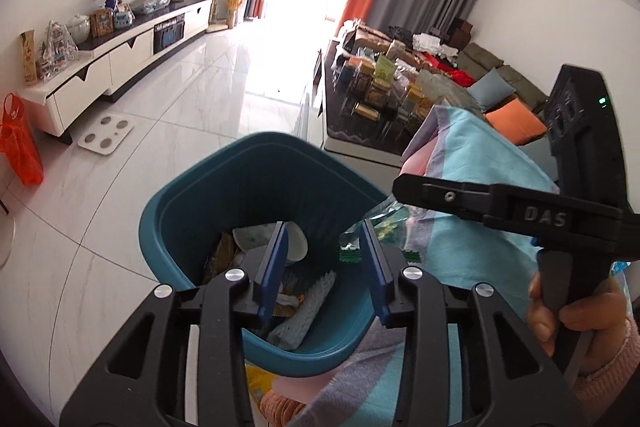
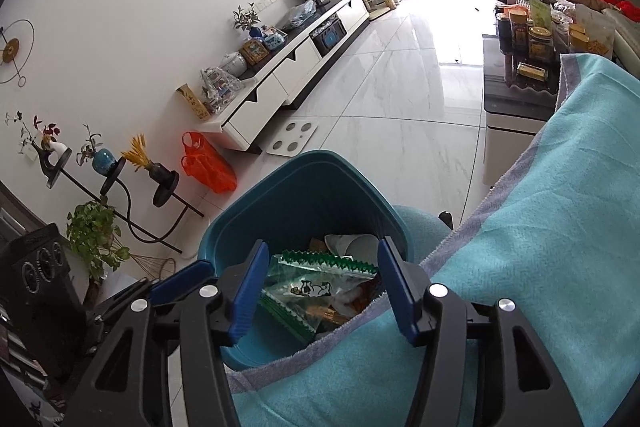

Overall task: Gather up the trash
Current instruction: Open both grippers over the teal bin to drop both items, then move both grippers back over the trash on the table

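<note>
Right wrist view shows your teal bin (image 2: 304, 195) just below both hand-held grippers, already holding wrappers; the green snack packet (image 2: 320, 287) lies inside beneath your right hand-held gripper (image 2: 320, 291), jaws apart, empty. Left hand-held gripper (image 1: 324, 267) likewise gapes, holding nothing. More trash may remain.

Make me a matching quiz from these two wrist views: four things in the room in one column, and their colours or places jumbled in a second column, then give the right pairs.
Things:
1. trash bin
2. plastic bag
3. bathroom scale
4. green-edged wrapper

Descriptions:
A. white, flat on the floor tiles
B. lying inside the bin, seen between the right gripper fingers
C. teal, open-topped
D. orange, on the floor by the end of the TV cabinet

Pairs: 1-C, 2-D, 3-A, 4-B
</note>
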The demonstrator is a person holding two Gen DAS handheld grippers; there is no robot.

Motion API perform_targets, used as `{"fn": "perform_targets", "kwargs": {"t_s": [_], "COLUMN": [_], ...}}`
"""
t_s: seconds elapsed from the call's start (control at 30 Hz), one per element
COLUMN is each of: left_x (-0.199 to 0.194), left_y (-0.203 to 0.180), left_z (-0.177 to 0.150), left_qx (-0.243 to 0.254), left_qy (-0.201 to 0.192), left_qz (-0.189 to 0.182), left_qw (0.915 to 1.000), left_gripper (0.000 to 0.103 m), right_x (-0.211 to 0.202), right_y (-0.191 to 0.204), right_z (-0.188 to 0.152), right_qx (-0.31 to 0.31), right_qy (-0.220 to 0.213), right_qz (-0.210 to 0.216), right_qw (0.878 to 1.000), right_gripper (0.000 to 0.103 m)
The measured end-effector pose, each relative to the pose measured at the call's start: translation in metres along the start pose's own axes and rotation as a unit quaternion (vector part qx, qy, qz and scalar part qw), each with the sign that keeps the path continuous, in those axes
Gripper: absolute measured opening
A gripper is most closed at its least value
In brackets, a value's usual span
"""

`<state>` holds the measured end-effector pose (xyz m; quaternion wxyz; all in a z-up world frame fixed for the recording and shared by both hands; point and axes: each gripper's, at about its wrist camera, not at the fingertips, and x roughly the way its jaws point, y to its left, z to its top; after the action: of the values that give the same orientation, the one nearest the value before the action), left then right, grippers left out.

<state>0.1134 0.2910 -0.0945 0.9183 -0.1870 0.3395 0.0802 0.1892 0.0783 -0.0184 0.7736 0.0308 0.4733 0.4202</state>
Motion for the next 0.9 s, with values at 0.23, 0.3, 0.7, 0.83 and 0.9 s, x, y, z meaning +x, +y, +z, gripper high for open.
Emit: {"fn": "perform_targets", "kwargs": {"t_s": [0.23, 0.3, 0.7, 0.83, 0.9], "left_x": [-0.020, -0.026, -0.062, -0.074, -0.076], "left_y": [-0.004, -0.002, -0.031, -0.062, -0.082], "left_z": [0.000, 0.000, -0.005, -0.012, -0.018], "left_qx": [0.003, 0.002, 0.037, 0.067, 0.083], "left_qy": [-0.018, -0.020, -0.048, -0.054, -0.051], "left_qz": [-0.002, -0.002, -0.039, -0.078, -0.101], "left_qw": [0.9998, 0.9998, 0.9974, 0.9932, 0.9901], "left_gripper": [0.039, 0.039, 0.051, 0.055, 0.057], "right_x": [-0.004, -0.004, -0.048, -0.090, -0.115], "right_y": [-0.003, -0.003, -0.009, -0.013, -0.019], "right_z": [0.000, 0.000, -0.013, -0.028, -0.037], "right_qx": [0.006, 0.007, -0.001, -0.016, -0.016], "right_qy": [-0.003, -0.001, -0.030, -0.064, -0.083], "right_qz": [0.007, 0.009, 0.025, 0.020, 0.018], "right_qw": [1.000, 1.000, 0.999, 0.998, 0.996], "right_gripper": [0.061, 0.061, 0.061, 0.061, 0.061]}}
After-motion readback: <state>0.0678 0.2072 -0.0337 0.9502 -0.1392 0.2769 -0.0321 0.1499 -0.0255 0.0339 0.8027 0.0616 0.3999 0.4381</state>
